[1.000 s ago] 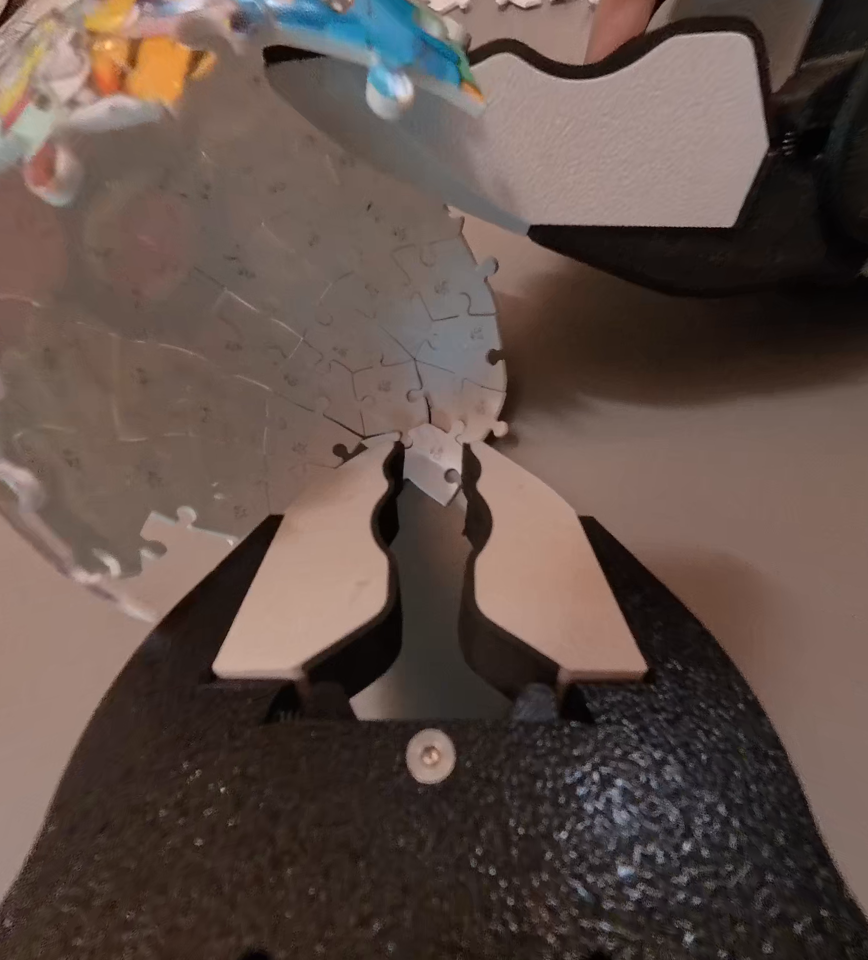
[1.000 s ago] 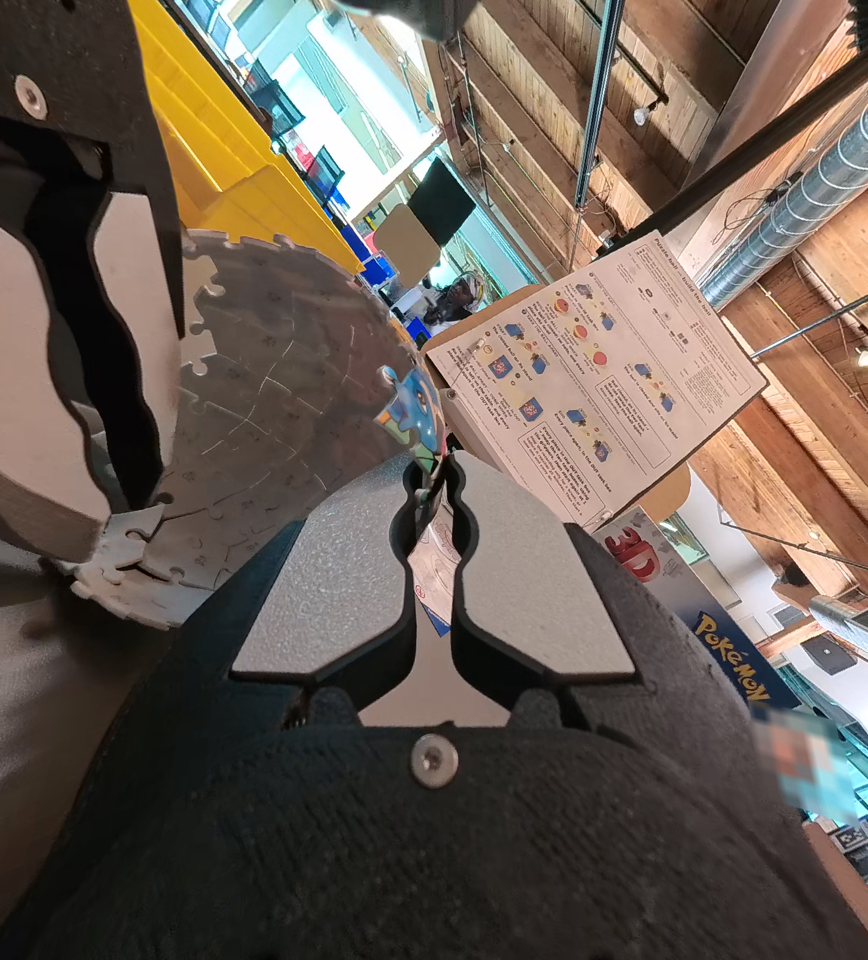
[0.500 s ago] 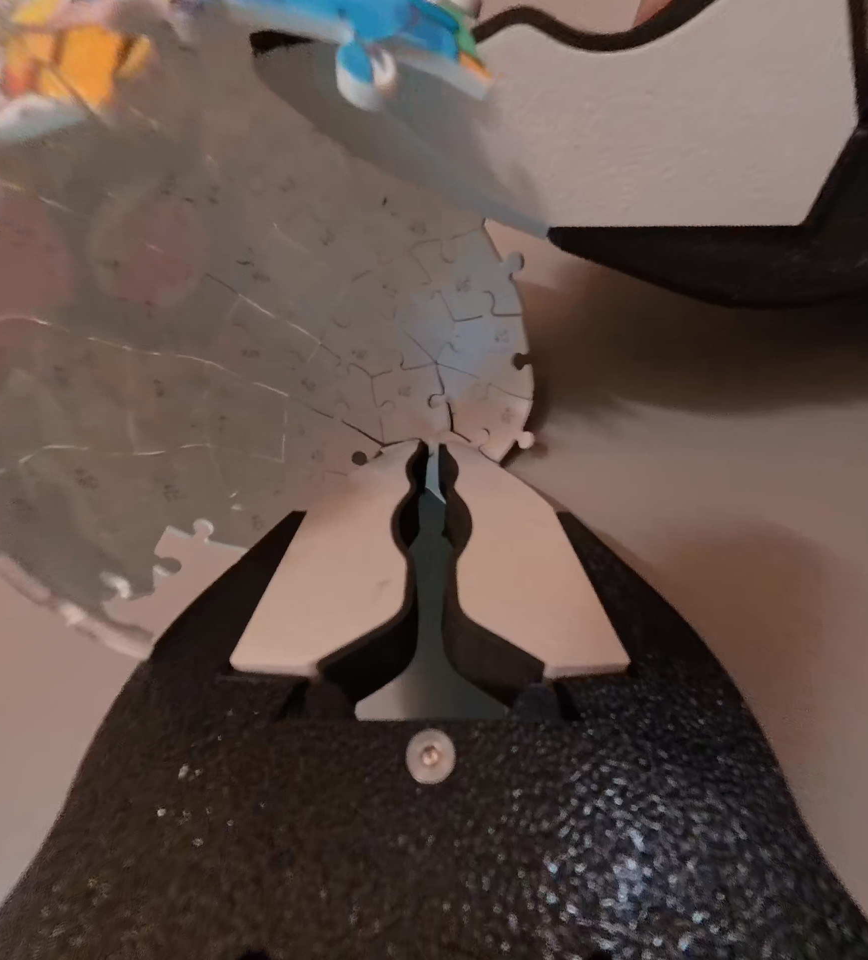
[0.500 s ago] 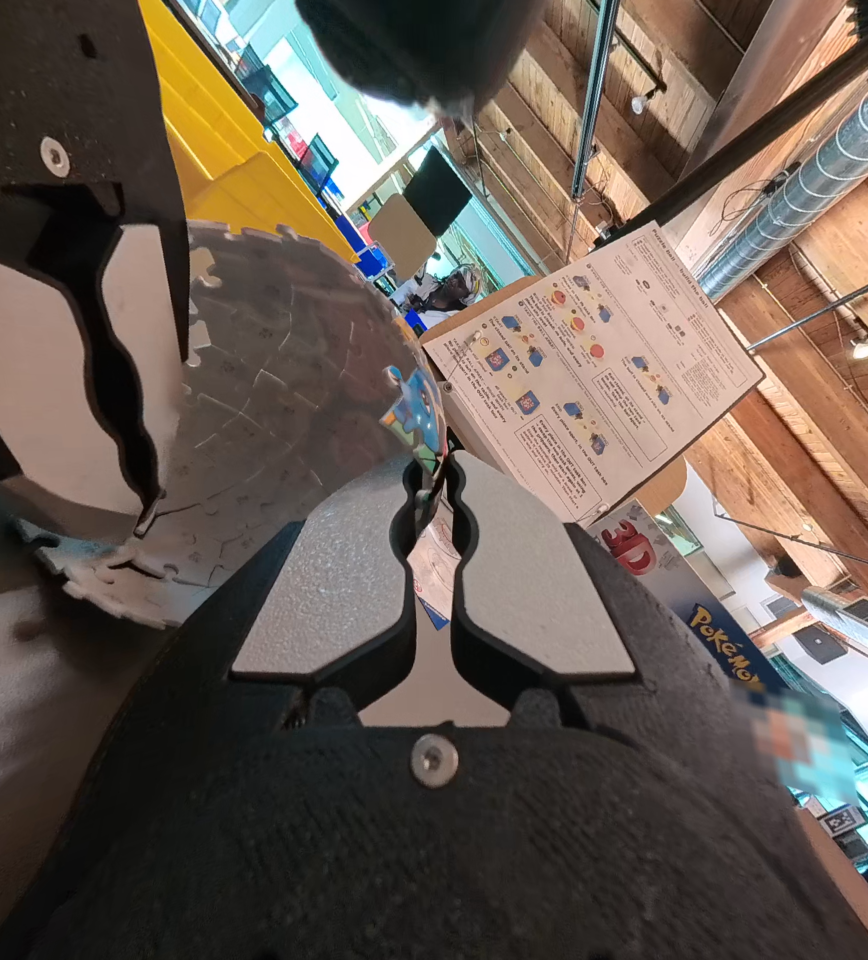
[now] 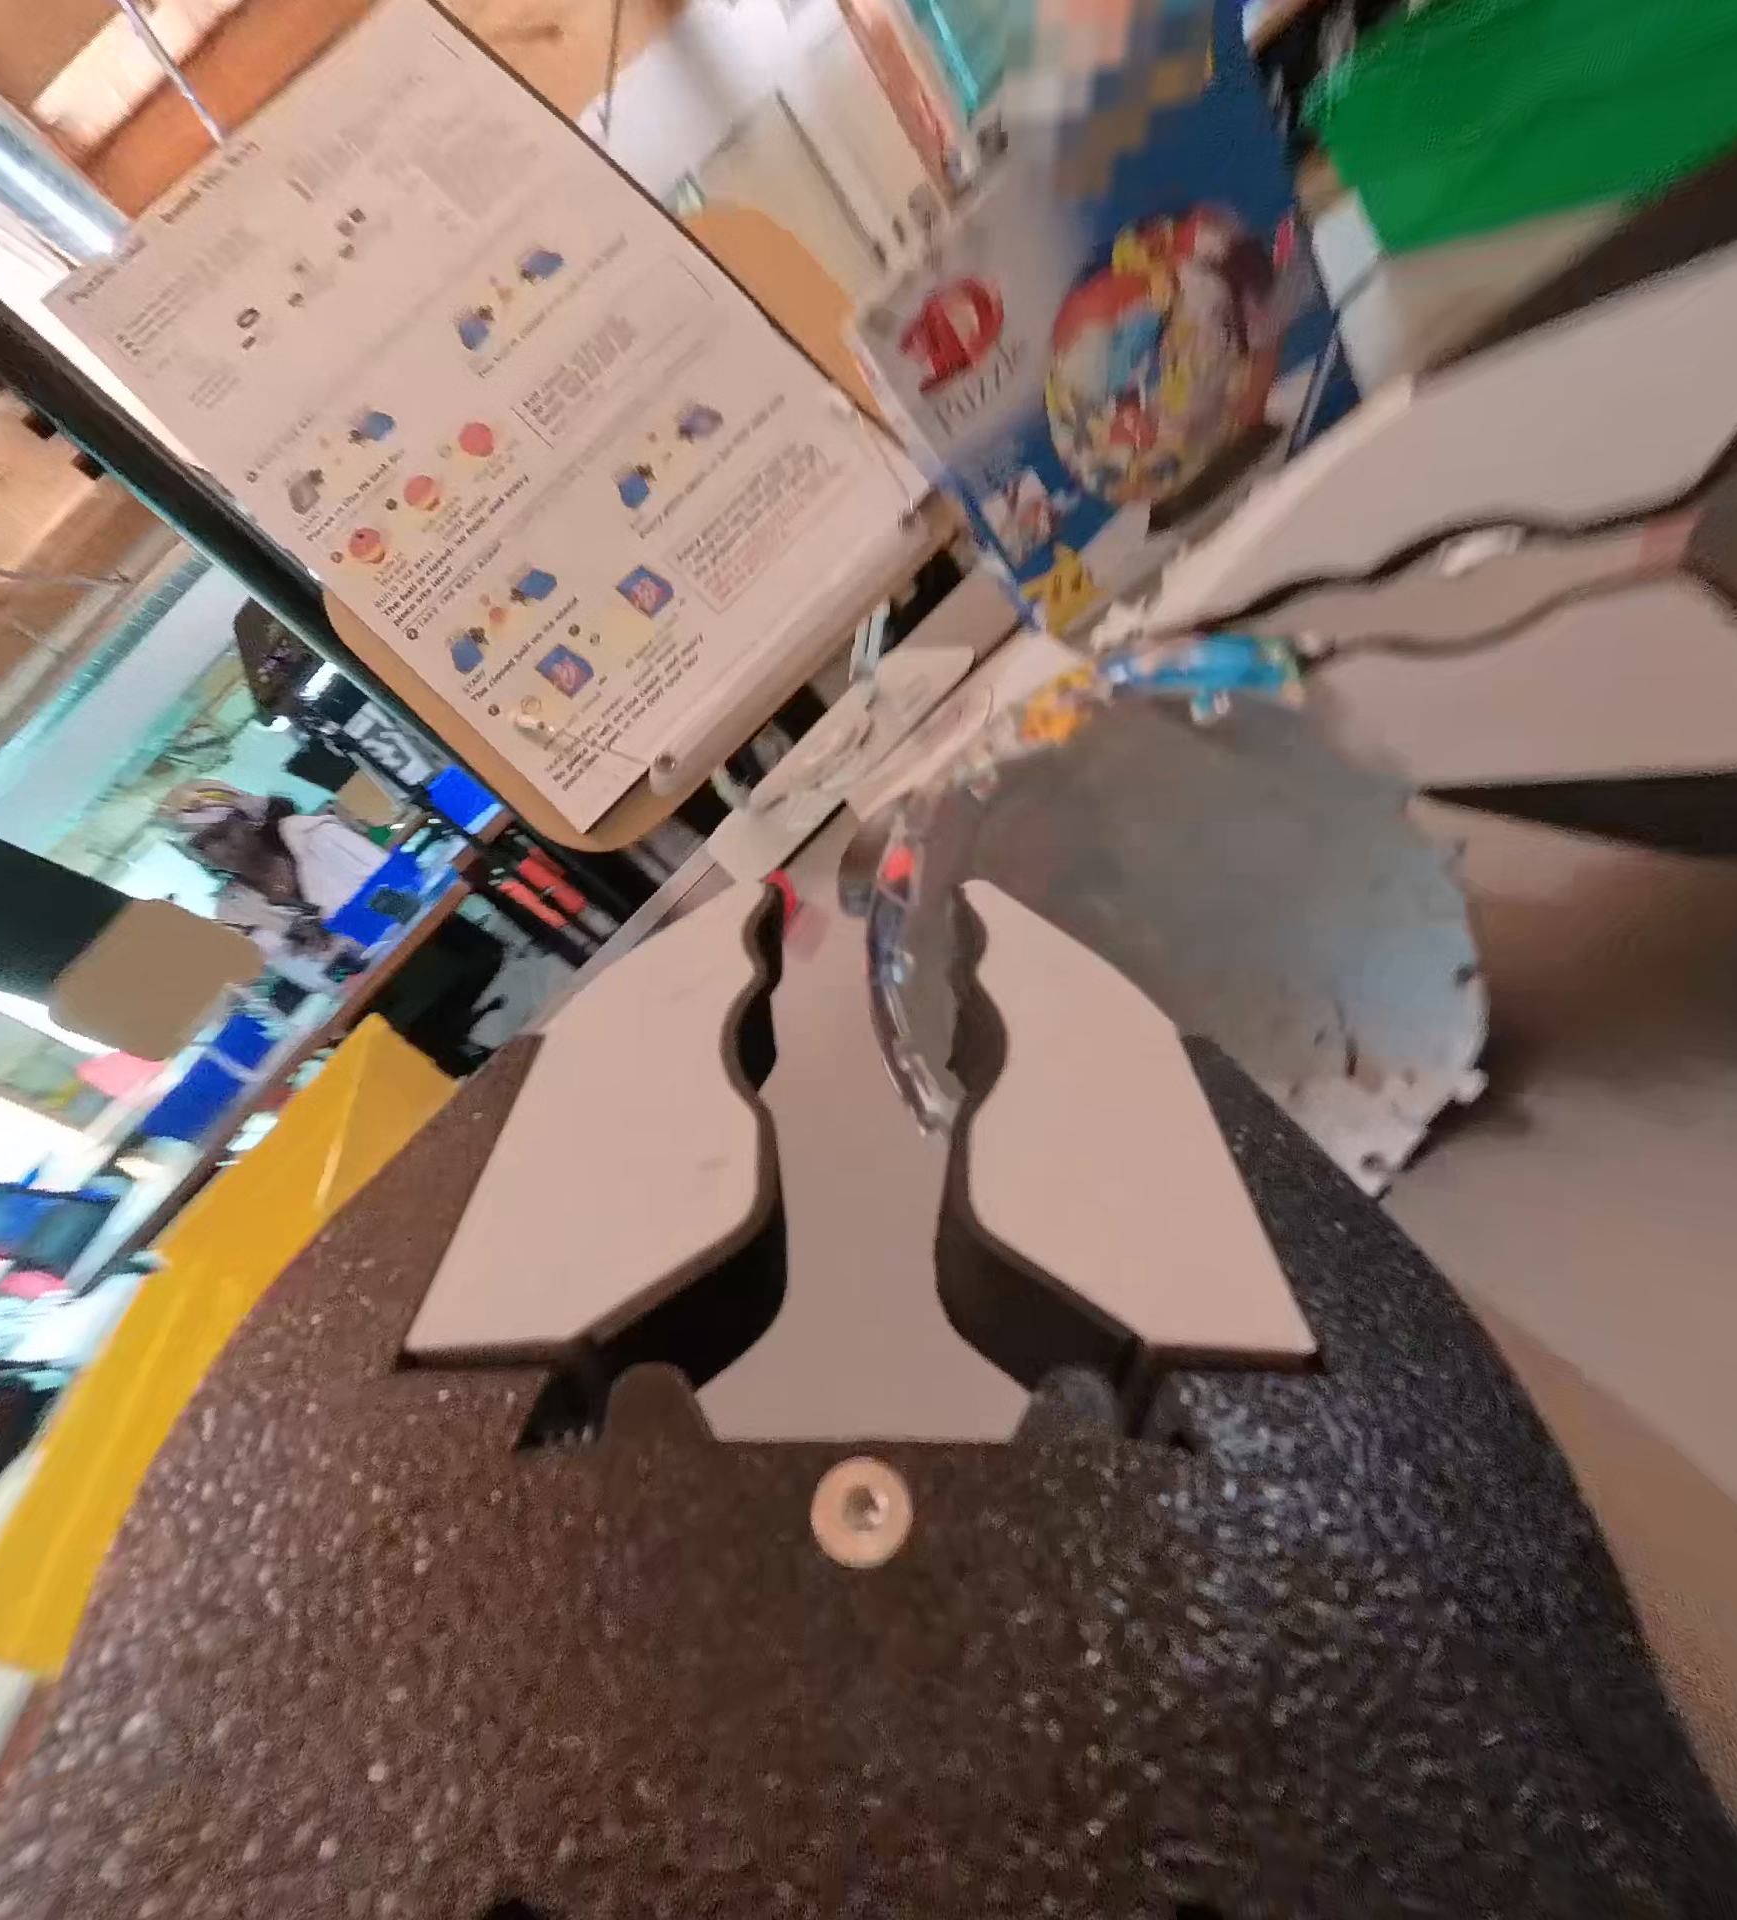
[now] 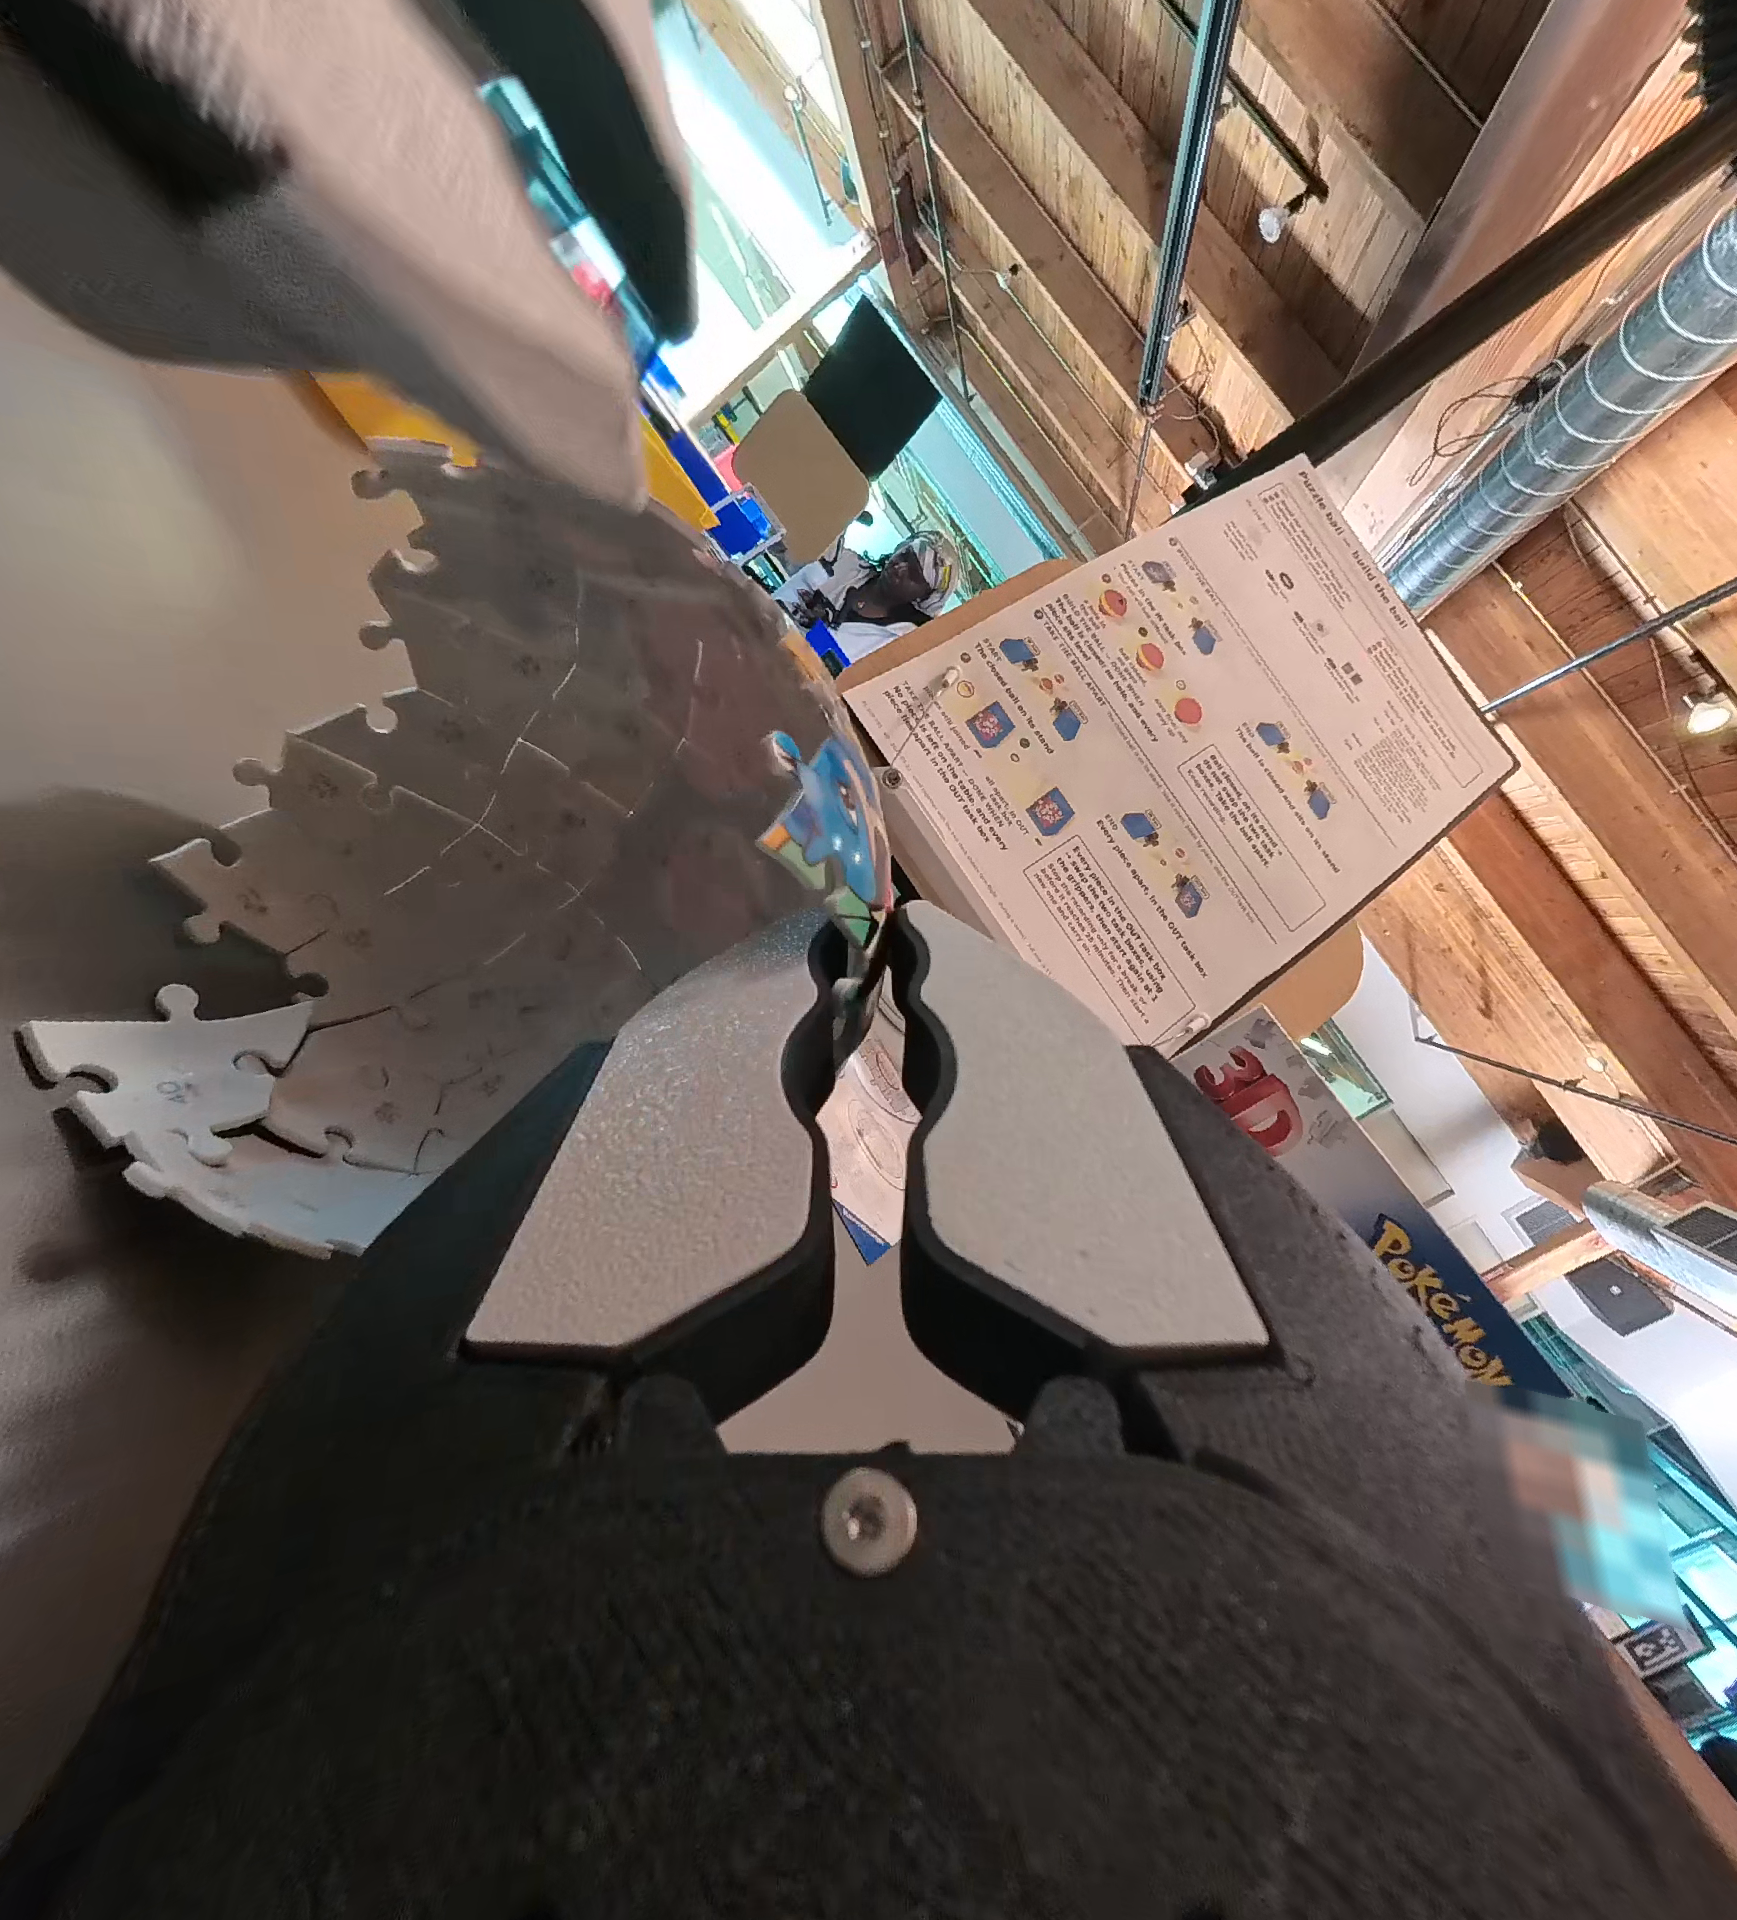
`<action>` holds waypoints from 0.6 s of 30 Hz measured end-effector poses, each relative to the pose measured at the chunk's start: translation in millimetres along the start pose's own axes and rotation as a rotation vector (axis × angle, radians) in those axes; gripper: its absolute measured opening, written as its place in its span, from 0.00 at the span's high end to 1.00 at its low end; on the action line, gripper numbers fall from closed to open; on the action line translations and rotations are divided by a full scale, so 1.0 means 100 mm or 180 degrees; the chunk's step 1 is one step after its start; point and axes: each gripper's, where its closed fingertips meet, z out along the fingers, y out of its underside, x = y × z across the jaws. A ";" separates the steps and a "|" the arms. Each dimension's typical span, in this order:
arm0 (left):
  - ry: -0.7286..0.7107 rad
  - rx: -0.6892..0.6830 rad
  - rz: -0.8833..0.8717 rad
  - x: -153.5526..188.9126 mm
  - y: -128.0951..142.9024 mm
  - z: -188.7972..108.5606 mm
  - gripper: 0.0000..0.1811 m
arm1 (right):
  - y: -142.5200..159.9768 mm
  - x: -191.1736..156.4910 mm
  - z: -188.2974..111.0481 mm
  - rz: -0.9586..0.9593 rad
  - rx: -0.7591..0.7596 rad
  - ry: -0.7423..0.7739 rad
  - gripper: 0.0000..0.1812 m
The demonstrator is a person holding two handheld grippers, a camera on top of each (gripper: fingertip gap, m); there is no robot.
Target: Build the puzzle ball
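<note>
The right tongs [image 6: 869, 940] are pinched on the coloured rim of the half-built puzzle ball [image 6: 552, 790], just as they were a moment ago, holding the curved shell up off the tan table [image 5: 1622, 1247] with its grey numbered inner face toward the camera. The left tongs [image 5: 869, 914] have changed: half a second ago they were clamped on the shell's lower toothed edge, and now their fingers [image 5: 635, 1122] stand spread, with the ball's rim passing through the gap close to the right-hand finger but not gripped. That gripper has also swung round, so its view is blurred and takes in the instruction sheet [image 5: 490, 436] on its clipboard and the puzzle box [image 5: 1134, 395] behind. One piece [image 6: 168, 1070] at the shell's bottom edge juts out, cracked loose from its neighbours.
</note>
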 end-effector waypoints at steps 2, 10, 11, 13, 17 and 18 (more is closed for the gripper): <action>-0.0180 -0.0184 0.0481 0.02 0.11 0.06 0.81 | 0.00 0.00 0.00 -0.0002 0.0002 0.0004 0.96; -0.0650 -0.0175 0.1281 0.04 0.14 0.21 0.98 | 0.01 -0.02 0.00 -0.0044 -0.0021 -0.0009 0.95; -0.0715 -0.0129 0.1267 0.01 0.12 0.21 0.99 | 0.01 -0.02 0.00 -0.0040 -0.0022 -0.0022 0.94; -0.0753 -0.0100 0.1279 0.01 0.12 0.21 0.99 | 0.01 -0.05 -0.01 -0.0045 -0.0040 -0.0081 0.91; -0.0865 -0.0122 0.1404 0.00 0.12 0.21 0.99 | -0.04 -0.12 -0.06 -0.0083 0.0009 -0.0201 0.81; -0.0886 -0.0117 0.1410 0.00 0.12 0.21 0.99 | -0.08 -0.15 -0.09 -0.0062 0.0071 -0.0247 0.79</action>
